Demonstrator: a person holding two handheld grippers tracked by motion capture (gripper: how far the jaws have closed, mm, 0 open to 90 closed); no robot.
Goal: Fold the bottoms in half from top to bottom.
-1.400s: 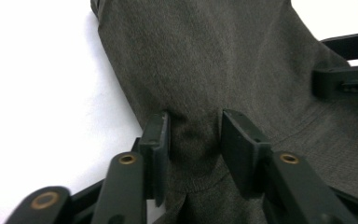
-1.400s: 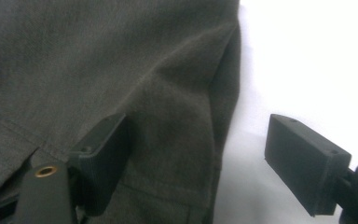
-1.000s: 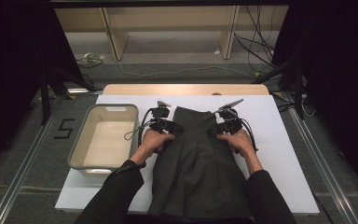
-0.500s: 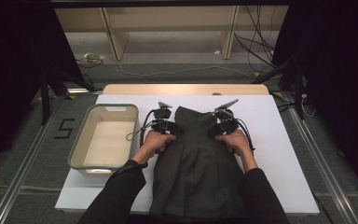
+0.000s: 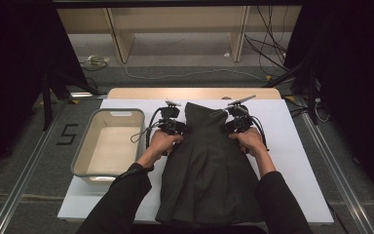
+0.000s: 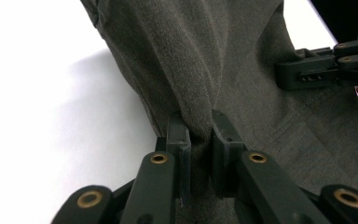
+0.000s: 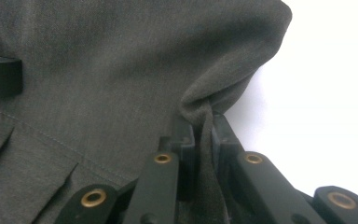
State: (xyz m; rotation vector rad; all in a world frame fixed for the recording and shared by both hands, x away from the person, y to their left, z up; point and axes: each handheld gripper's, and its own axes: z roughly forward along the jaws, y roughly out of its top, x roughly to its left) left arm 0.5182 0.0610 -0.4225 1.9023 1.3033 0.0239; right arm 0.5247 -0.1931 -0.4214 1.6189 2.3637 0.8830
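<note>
Garment handling, grip stage: dark grey pleated dress on white bench

Dress (image 5: 209, 170), dark grey, lies flat along the middle of the bench (image 5: 302, 161), bodice at the far end, pleated skirt toward our side. We hold it at the waist seam on both edges. Left gripper (image 5: 174, 126): fingers (image 6: 179, 140) closed down to a narrow gap, a ridge of cloth bunched between them. Right gripper (image 5: 237, 124): fingers (image 7: 184, 140) likewise closed on a pinched fold at the opposite edge.

Progress, as we judge it: both grips secured, the cloth gathered slightly upward at each pinch; the fold or lift itself not yet made, the skirt fully spread, nothing in the tub (image 5: 108, 146). That leaves most of the work ahead.

Surface: white sheet over a pale wooden top, smooth and bare apart from the grey plastic tub to the left of the dress, just beside our left hand.

Room: dark curtains at both sides, a pale shelf unit behind, cables on a grey floor, metal rails along both sides, a "5" marked on the floor at left.
</note>
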